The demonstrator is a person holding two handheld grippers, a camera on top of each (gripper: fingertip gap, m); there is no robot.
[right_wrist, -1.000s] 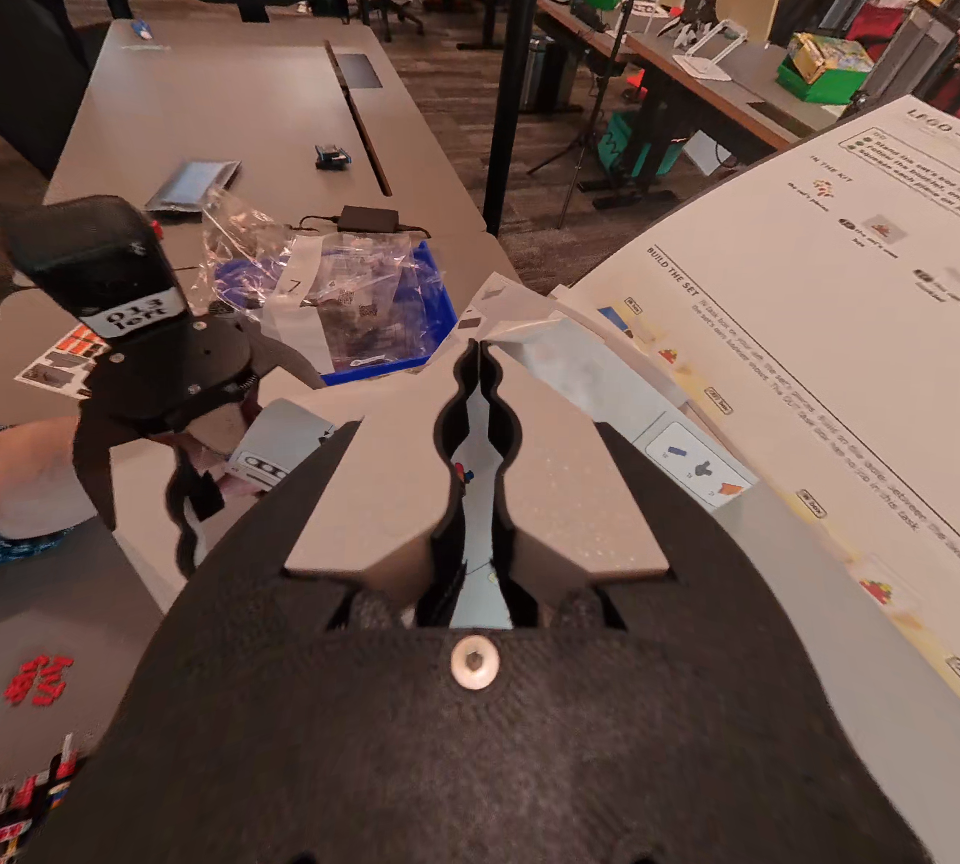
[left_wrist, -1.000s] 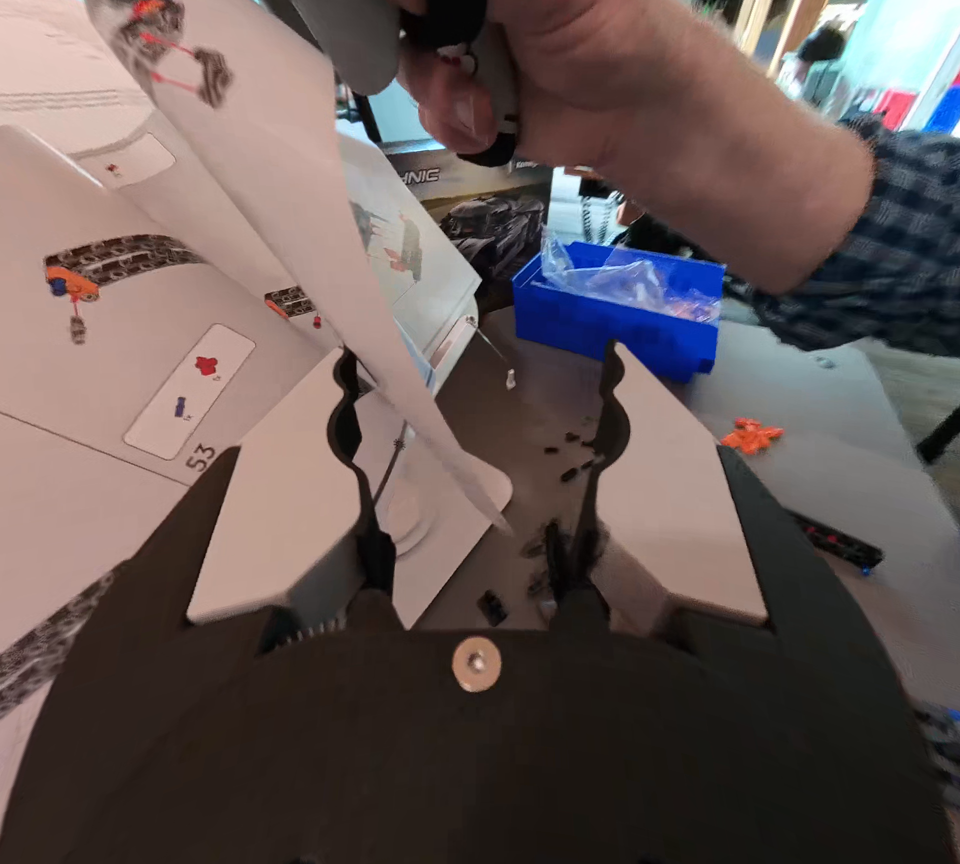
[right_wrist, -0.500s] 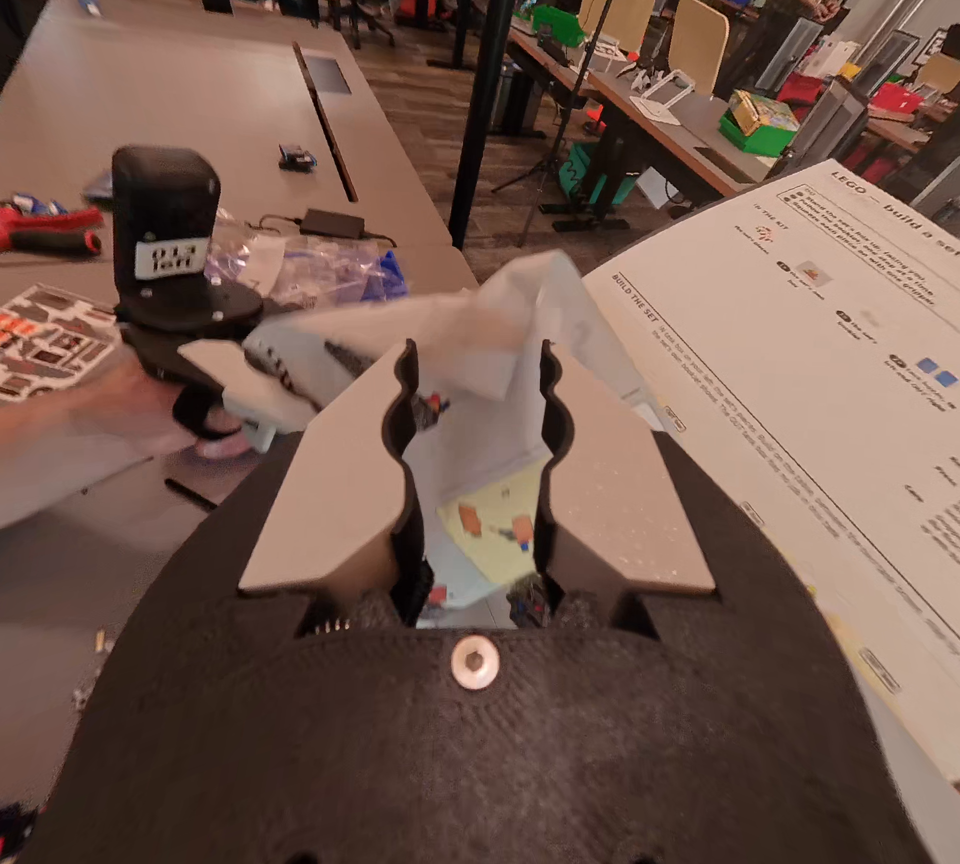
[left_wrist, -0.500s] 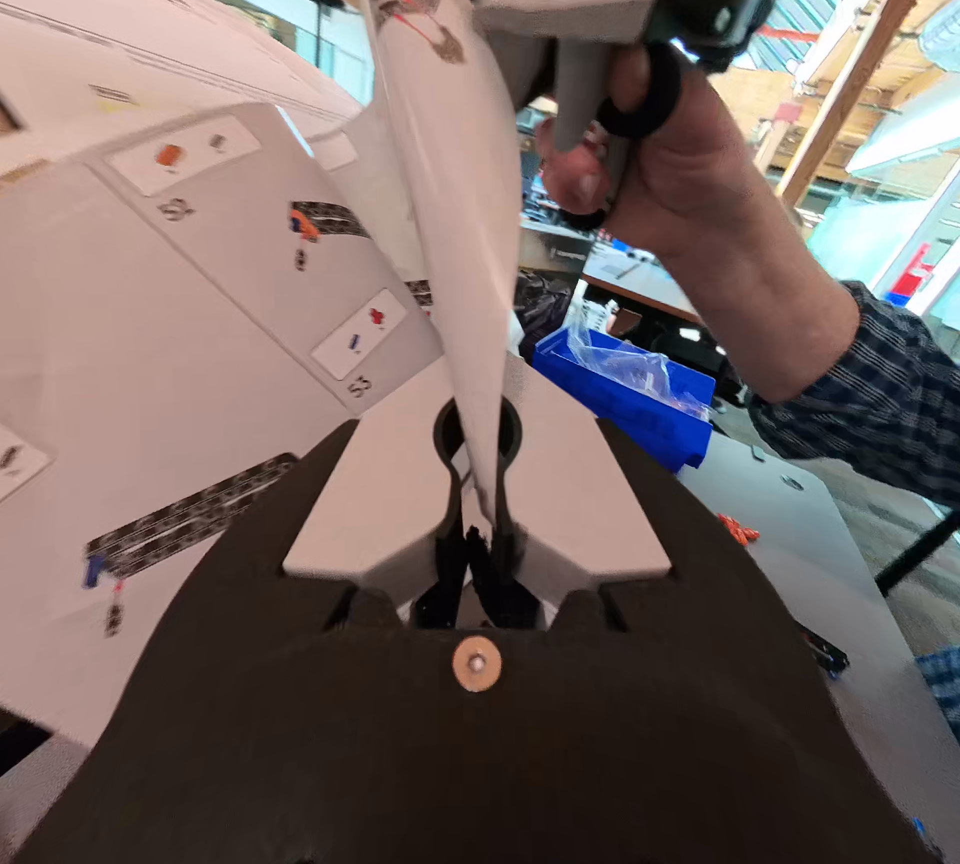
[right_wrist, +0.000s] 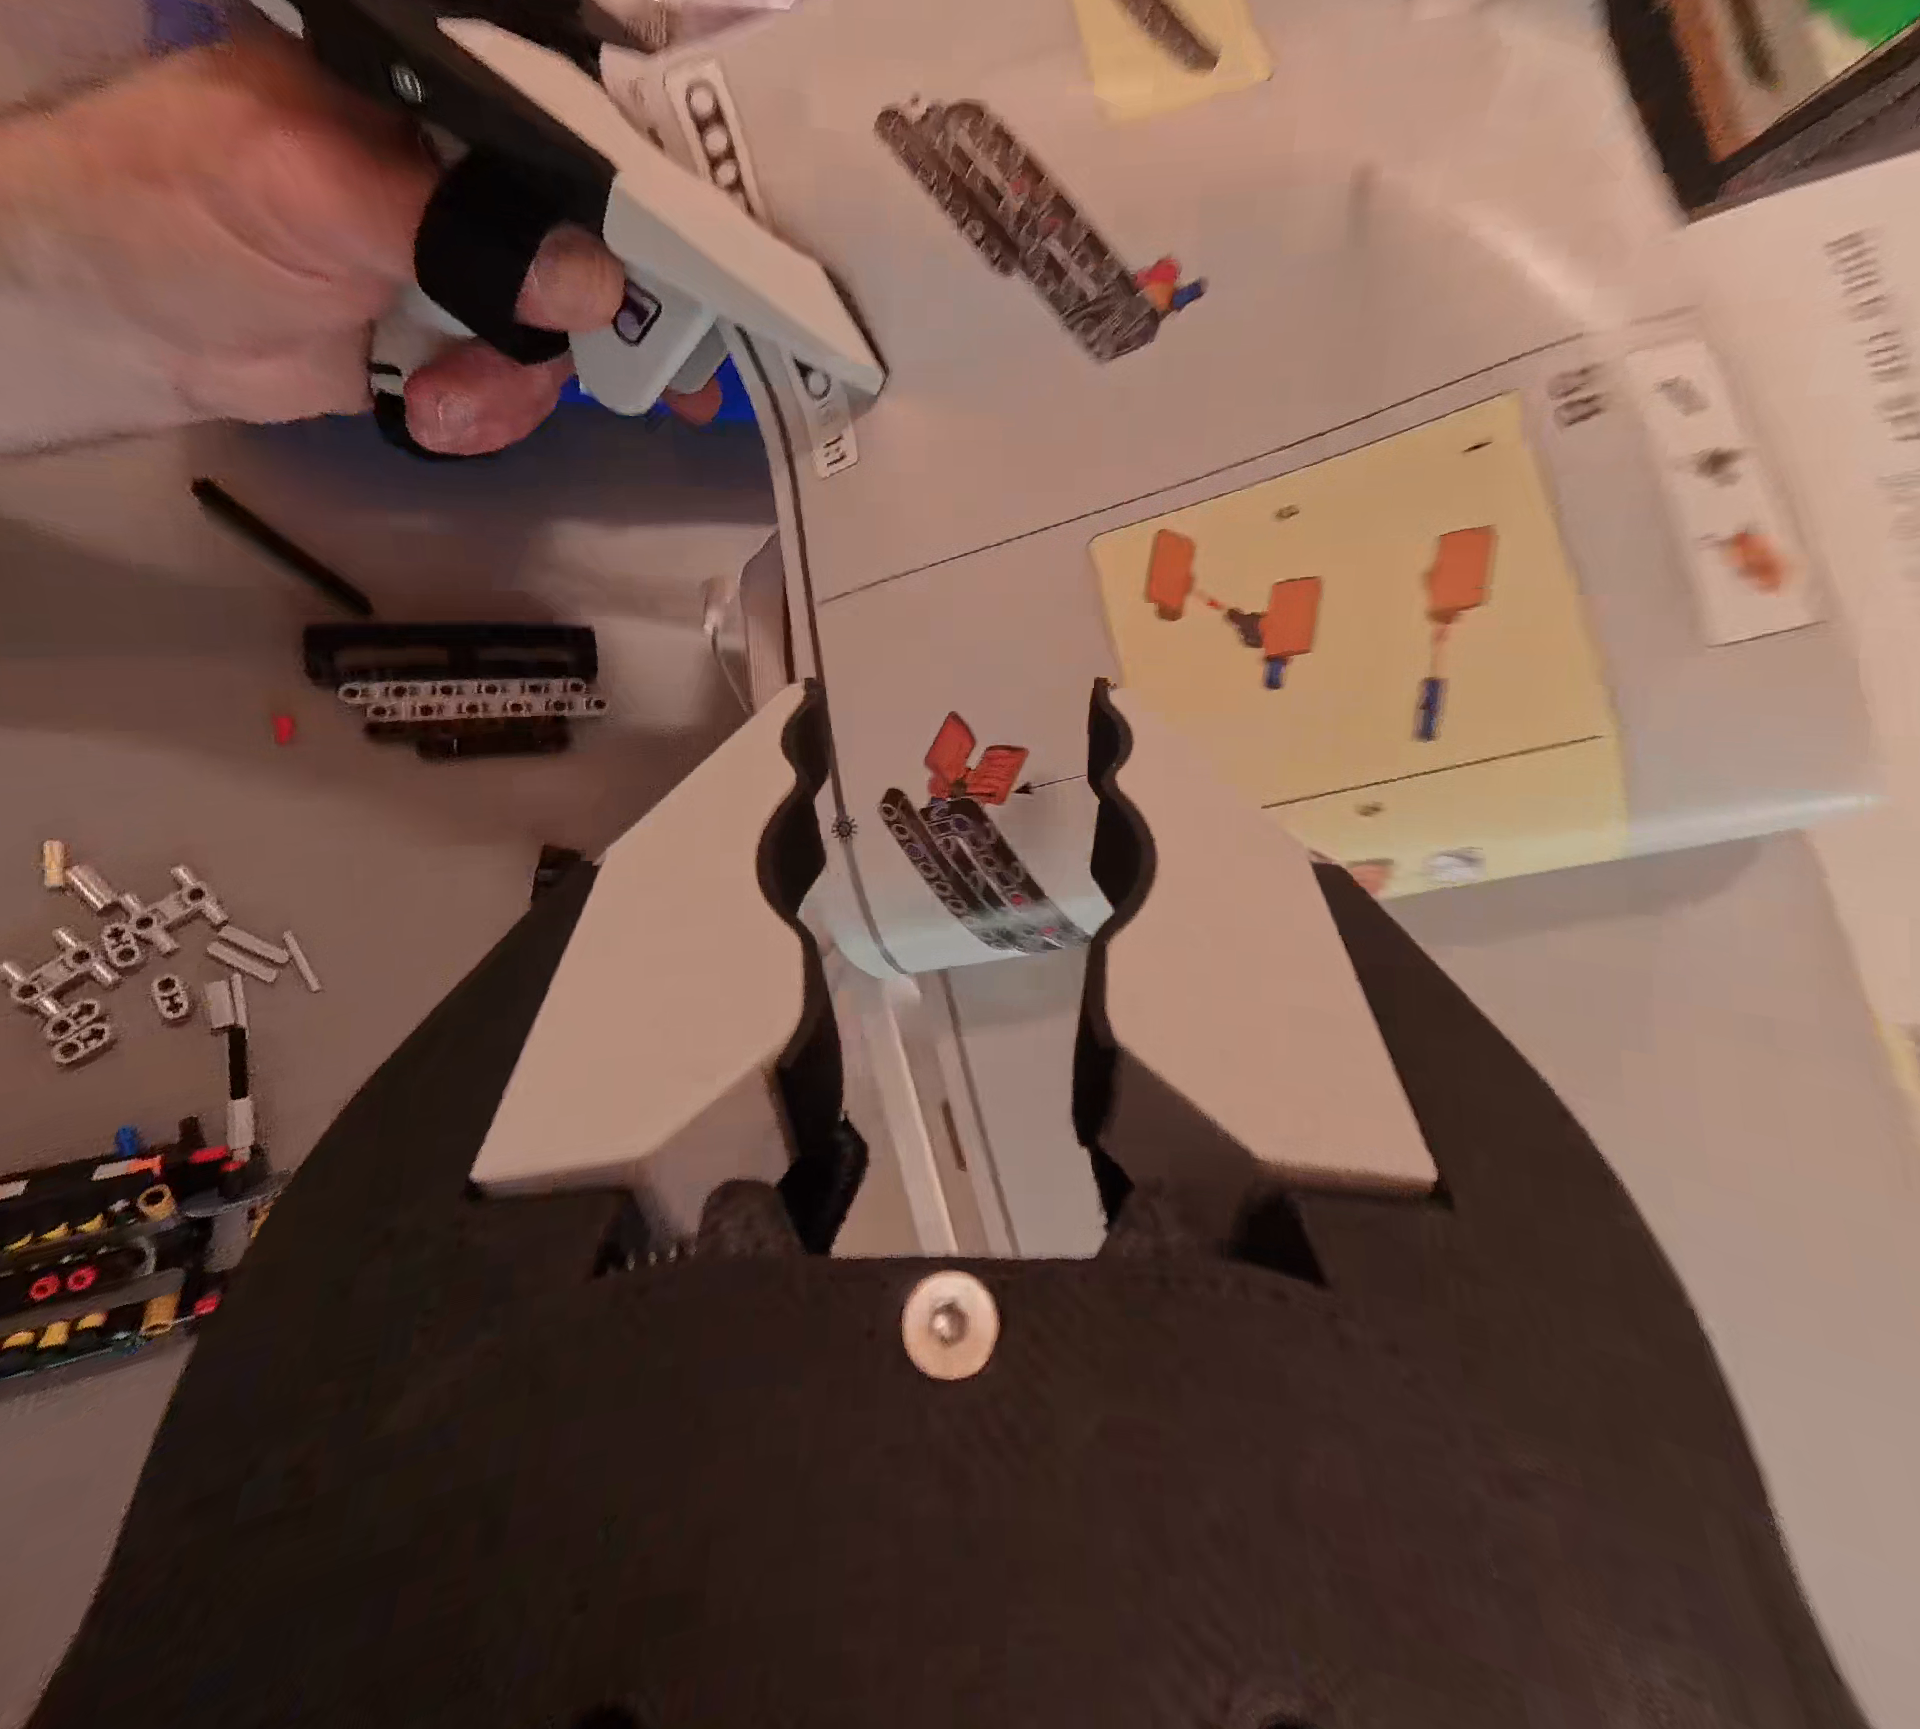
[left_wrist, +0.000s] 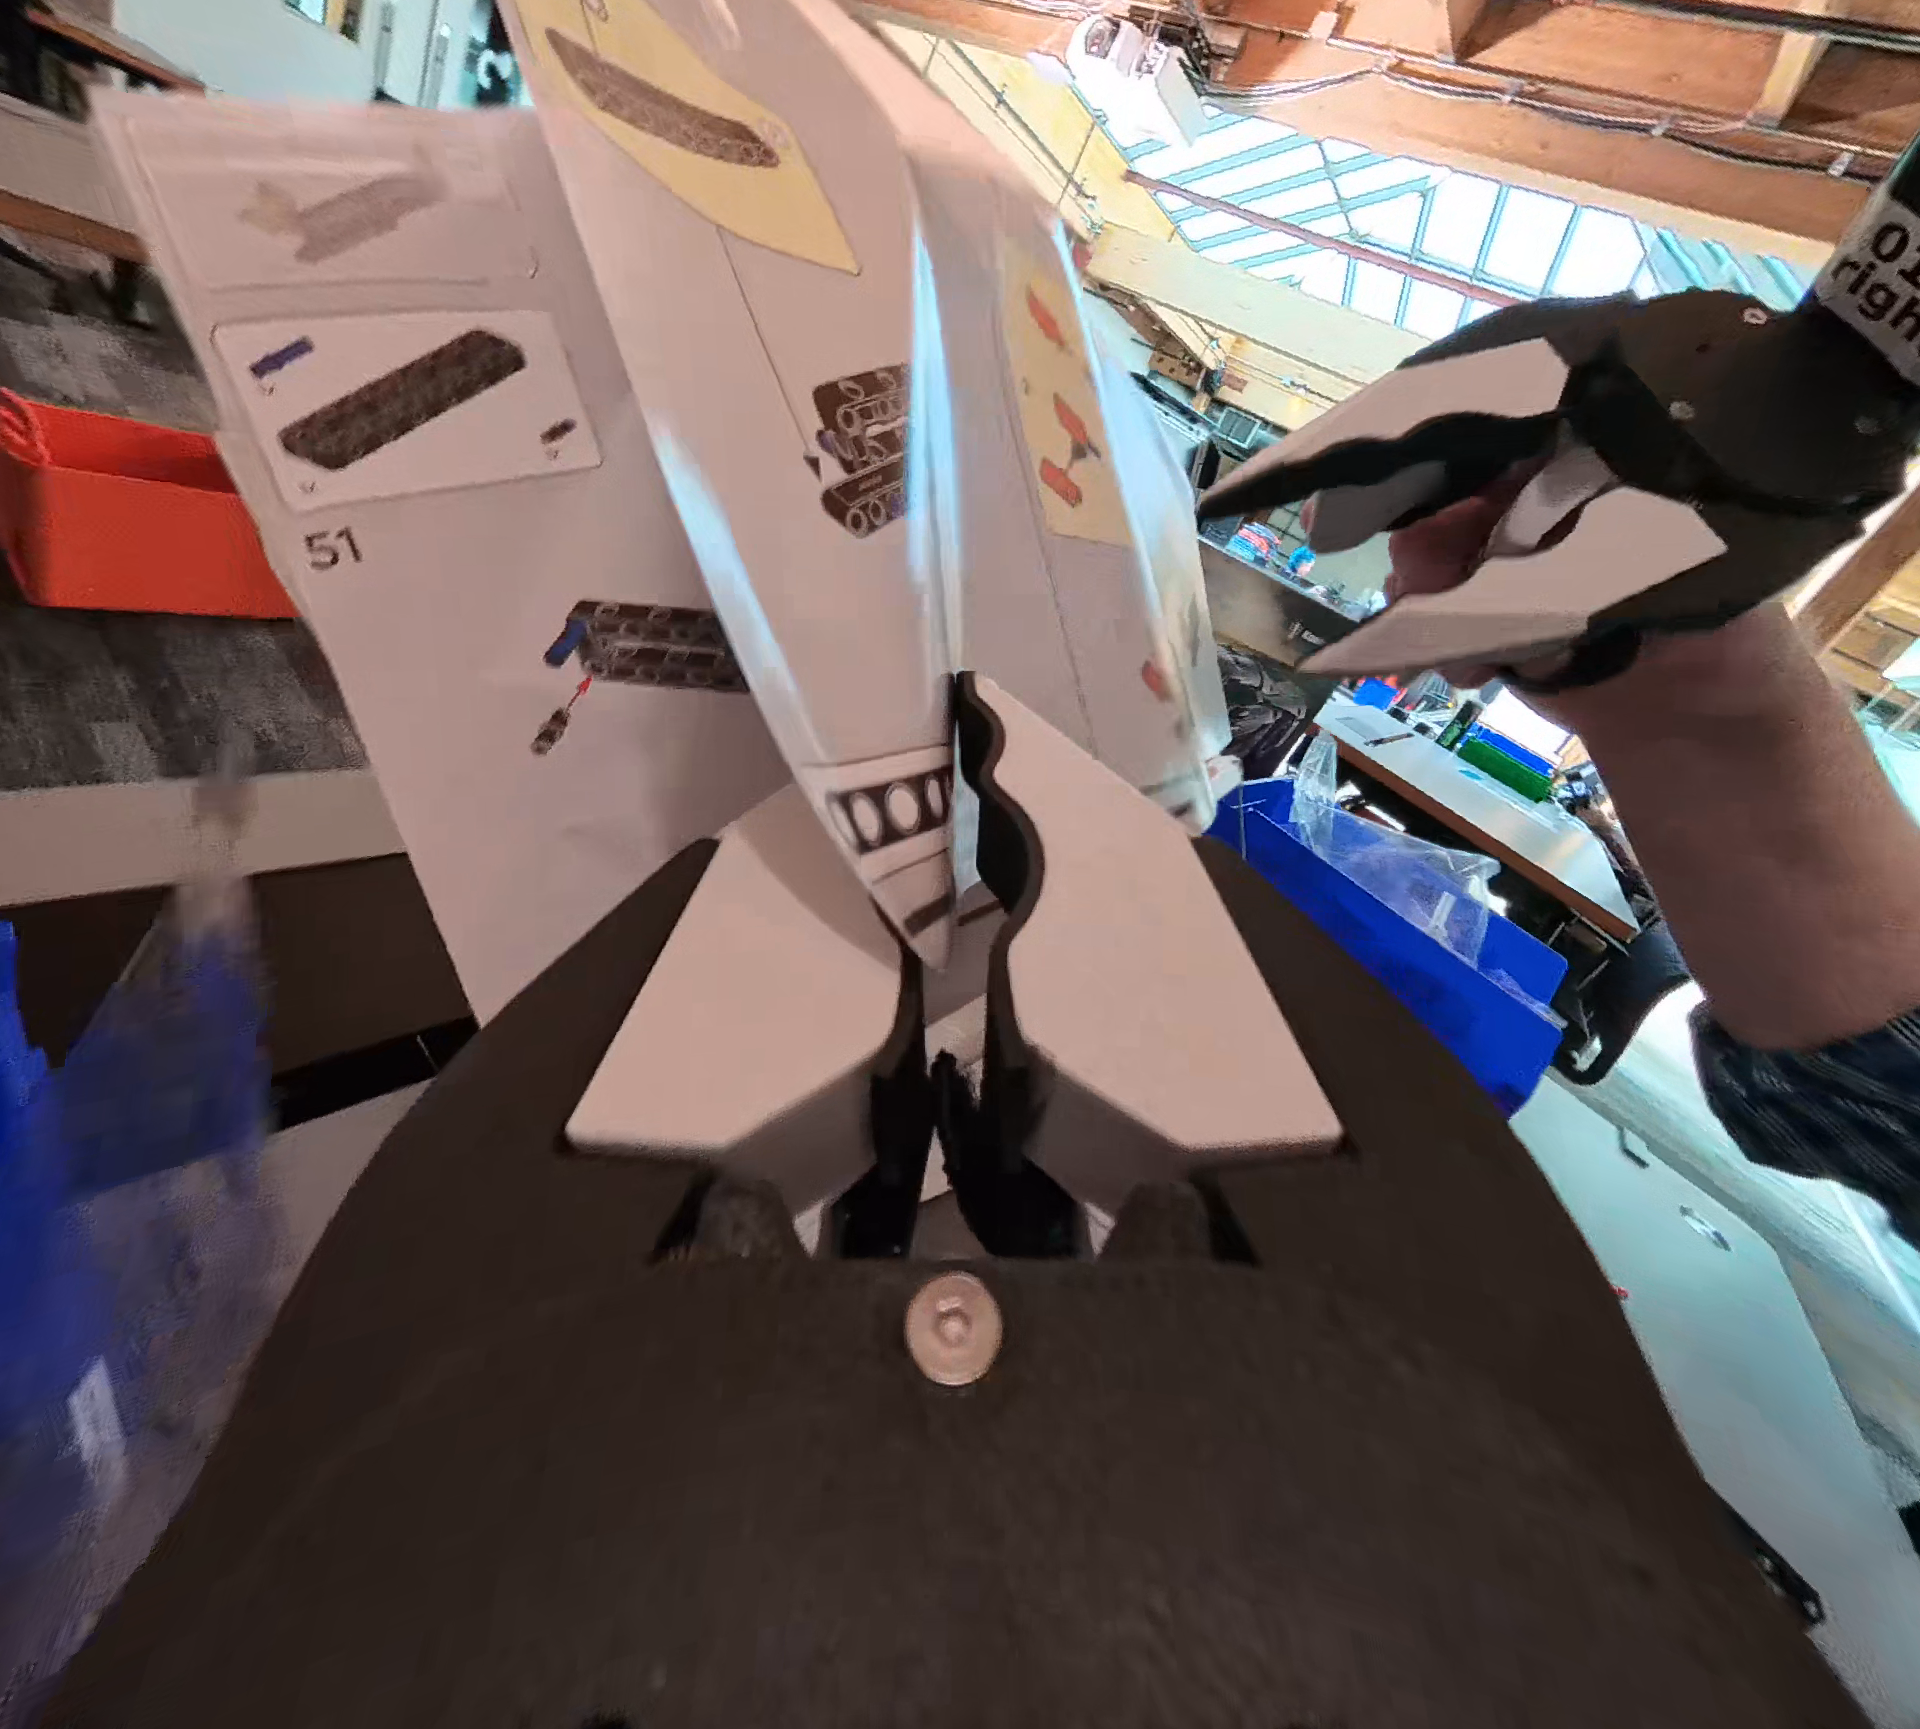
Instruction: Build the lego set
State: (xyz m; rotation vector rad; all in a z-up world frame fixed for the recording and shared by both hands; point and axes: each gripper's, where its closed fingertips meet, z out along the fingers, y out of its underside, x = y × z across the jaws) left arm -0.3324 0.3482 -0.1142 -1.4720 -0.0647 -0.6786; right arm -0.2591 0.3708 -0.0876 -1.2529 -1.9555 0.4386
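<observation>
We see the instruction booklet (left_wrist: 665, 391), white pages with yellow panels, pinched by the left gripper (left_wrist: 961, 806); right gripper (right_wrist: 951, 848) spread wide, empty. Loose grey pieces (right_wrist: 125, 941) on the grey table (right_wrist: 260, 806); blue bin (left_wrist: 1434, 973), timber ceiling beyond.

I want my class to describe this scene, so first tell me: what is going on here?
A person is leafing through the white paper instruction booklet of a building-brick set, using two hand-held tools. The left tool is shut on a page of it. The right tool is open above the open pages. On the grey table lie small light-grey connector pieces, a black beam assembly and a partly built black model, all untouched.
</observation>
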